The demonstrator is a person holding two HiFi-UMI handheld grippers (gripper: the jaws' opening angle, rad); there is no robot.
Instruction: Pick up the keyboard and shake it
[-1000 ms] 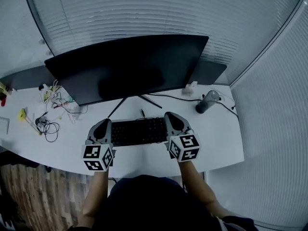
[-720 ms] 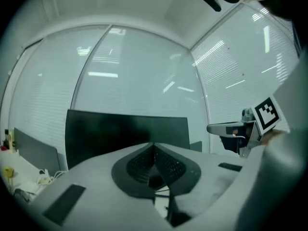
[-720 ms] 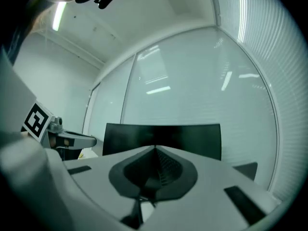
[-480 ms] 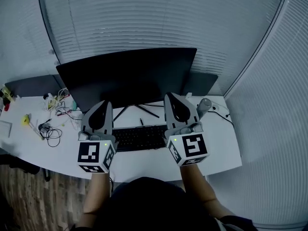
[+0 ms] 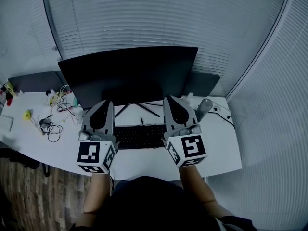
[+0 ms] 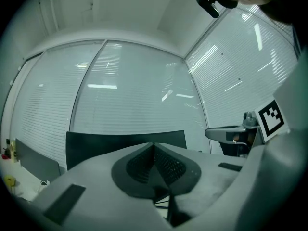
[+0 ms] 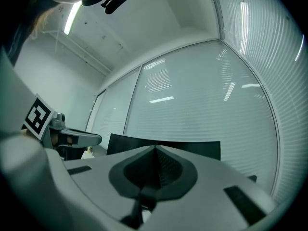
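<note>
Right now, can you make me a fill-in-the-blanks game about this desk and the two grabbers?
1. Behind the black keyboard stands a wide dark ___.
2. The left gripper and the right gripper both have their jaws ___.
3. The tangle of cables lies on the white desk on the person's ___ side.

Missing words: monitor; shut; left.

Black keyboard [image 5: 139, 135], black monitor [image 5: 127, 76], white desk [image 5: 221, 148], grey left gripper [image 5: 103, 102] and right gripper [image 5: 171, 99].
</note>
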